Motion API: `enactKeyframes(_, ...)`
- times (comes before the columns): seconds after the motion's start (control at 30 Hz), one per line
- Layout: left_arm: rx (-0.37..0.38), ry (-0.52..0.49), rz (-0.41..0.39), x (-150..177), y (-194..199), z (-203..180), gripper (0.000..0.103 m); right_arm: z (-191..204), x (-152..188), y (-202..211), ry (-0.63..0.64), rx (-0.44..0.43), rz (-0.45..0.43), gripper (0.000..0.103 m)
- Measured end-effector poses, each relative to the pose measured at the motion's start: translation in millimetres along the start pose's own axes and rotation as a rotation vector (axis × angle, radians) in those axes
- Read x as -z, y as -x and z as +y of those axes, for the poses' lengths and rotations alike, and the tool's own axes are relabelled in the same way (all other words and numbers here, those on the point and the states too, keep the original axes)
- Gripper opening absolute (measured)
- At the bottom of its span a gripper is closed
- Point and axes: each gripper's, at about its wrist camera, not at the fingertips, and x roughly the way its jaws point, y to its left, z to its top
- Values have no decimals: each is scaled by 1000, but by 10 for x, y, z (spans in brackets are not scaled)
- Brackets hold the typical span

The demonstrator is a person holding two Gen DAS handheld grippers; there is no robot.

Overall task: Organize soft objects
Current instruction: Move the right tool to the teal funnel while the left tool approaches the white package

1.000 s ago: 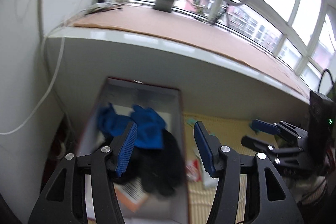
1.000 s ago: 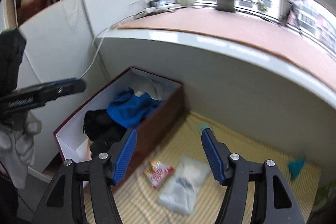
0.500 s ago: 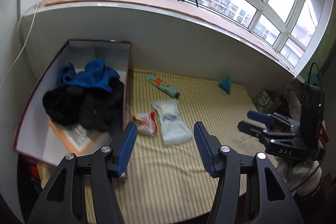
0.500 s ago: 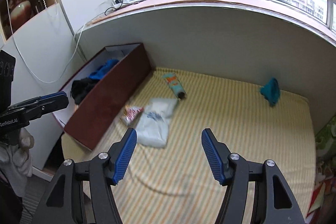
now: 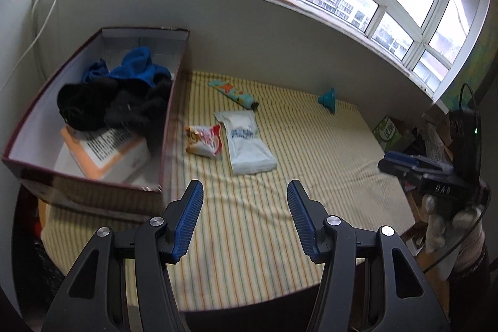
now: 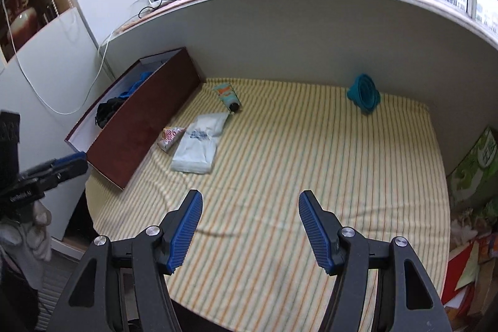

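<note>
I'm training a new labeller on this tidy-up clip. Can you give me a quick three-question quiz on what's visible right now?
1. True or false: the blue cloth lies inside the box, beside black garments.
2. Which item lies nearest the far right corner of the striped mat? A) snack packet B) teal cup C) white pouch
3. Fill in: both the left gripper and the right gripper hold ____ between their fingers.

Key
1. True.
2. B: the teal cup sits apart by the wall; the snack packet and white pouch lie close to the box.
3. Nothing; both are open above the mat.
</note>
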Motion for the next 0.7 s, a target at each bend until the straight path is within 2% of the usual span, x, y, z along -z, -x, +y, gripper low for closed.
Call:
enactKeyframes(0.3, -22, -12, 59, 39, -396, -121, 55, -396, -22, -89, -43, -47, 11, 61)
enactKeyframes(0.4, -56, -36, 69, -16, -551, -177, 55, -490, -129, -155, -46, -54, 18, 61)
enactKeyframes(0.5, -55, -38, 89, -65, -698, -204, 55, -512, -298, -221, -25, -56, 8, 61)
enactKeyframes(0.7, -67, -31, 112, -181, -936, -226, 55, -662, -574, -392, -18, 16, -24, 61)
